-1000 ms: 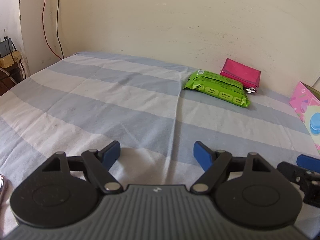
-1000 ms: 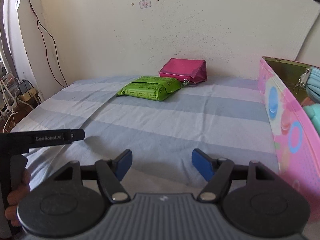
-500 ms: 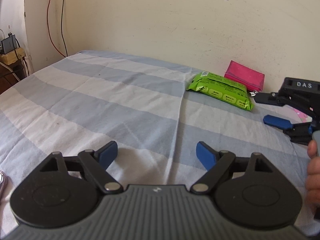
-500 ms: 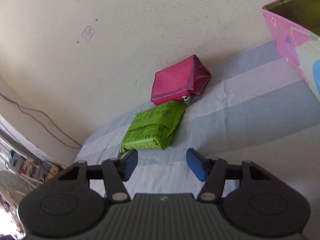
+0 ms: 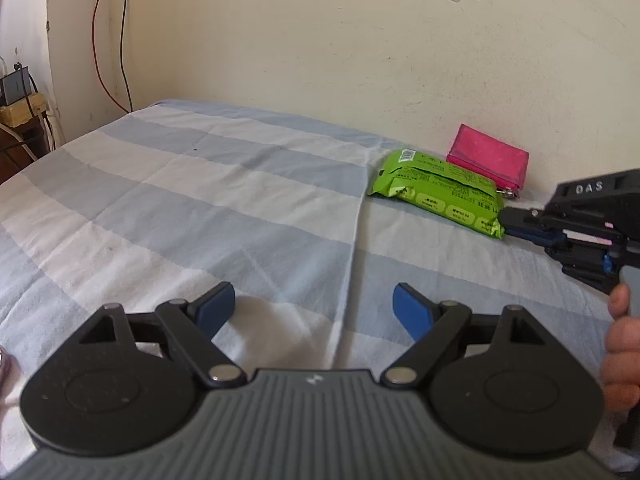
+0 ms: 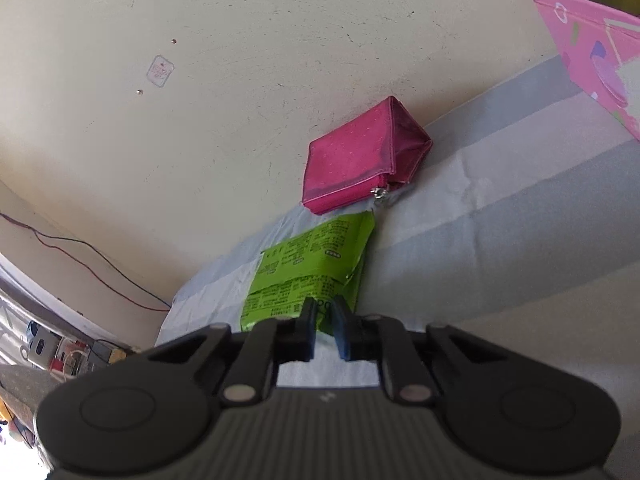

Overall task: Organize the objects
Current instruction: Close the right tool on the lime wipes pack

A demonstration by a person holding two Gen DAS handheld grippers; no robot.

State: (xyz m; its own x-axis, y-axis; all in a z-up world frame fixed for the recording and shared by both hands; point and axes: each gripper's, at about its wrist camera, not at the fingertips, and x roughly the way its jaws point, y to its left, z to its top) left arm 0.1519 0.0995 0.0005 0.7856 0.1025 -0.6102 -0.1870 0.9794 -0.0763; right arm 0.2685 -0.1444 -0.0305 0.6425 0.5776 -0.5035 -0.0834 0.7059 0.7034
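Left tongs (image 5: 314, 308) are just hanging low over the striped bed sheet (image 5: 200, 200), spread wide with nothing between the blue pads (image 5: 412, 316). My right tongs (image 6: 324, 320) sit further out and have just been closing; they're now clamped tight on the near edge of the green packet (image 6: 312, 268), with that corner pinched between the pads. From the left camera you can see those right tongs (image 5: 520, 224) coming in from the side, tips right at the packet's (image 5: 436, 192) end, and a bit of the hand (image 5: 622, 352) on the grip at the frame edge. The packet lies flat on the bed, close to the wall. Just behind it, touching or nearly so, is the pink zip pouch (image 6: 360, 160), pushed up against the wall (image 6: 280, 40). Off to the right there's a pink patterned box (image 6: 592, 48), well apart from the packet.
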